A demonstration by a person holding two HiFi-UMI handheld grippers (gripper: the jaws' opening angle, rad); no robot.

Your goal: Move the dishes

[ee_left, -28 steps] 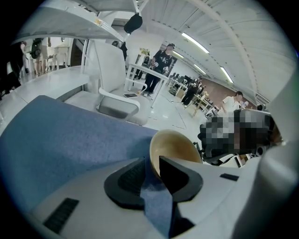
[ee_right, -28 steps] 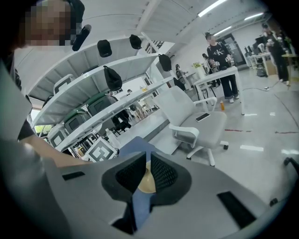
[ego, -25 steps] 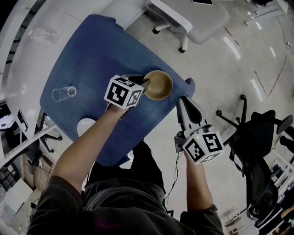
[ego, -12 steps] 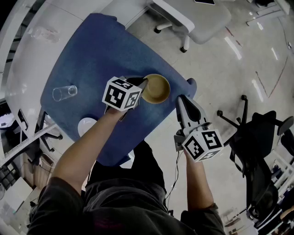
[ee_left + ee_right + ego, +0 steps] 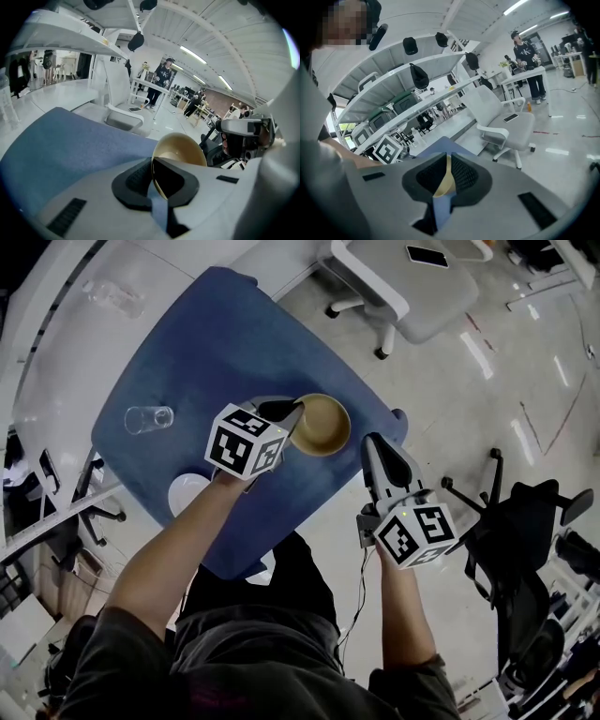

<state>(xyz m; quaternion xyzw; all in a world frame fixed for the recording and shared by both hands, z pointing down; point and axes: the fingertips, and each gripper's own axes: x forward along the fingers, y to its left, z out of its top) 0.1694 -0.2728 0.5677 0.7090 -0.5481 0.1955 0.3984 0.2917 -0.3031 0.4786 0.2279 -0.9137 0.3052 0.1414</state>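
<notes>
Head view: we look steeply down on both tongs, held out over a blue cloth (image 5: pixel 211 343).
Left tongs (image 5: pixel 294 412): clamped on the bowl's rim. The jaws have just been closing, w/ the rim btw the pads. In the left gripper view we see one pad inside the bowl and the other outside.
Bowl (image 5: pixel 323 426): tan and round, right at the tips of the left tongs, gripped by the edge nearest them. It's also just beside the tip of the right tongs, w/ a small gap as far as we can see. We can't tell whether it's off the cloth.
Right tongs (image 5: pixel 372 440): closed, gripping nothing. The right gripper view shows only a thin slit btw the pads, w/ a sliver of bowl and cloth showing thru it.
Glass (image 5: pixel 148 418): clear, on the cloth, well apart from the left tongs on the side away from the right tongs.
White dish (image 5: pixel 186 491): on the cloth just behind the left tongs' marker cube (image 5: pixel 246 442), partly under our left forearm (image 5: pixel 169 559).
Pale chair (image 5: pixel 403 287): beyond both tongs' tips, w/ a phone (image 5: pixel 427 256) on its seat.
Black chair (image 5: pixel 520 549): out past the right tongs, on the side away from the left tongs.
</notes>
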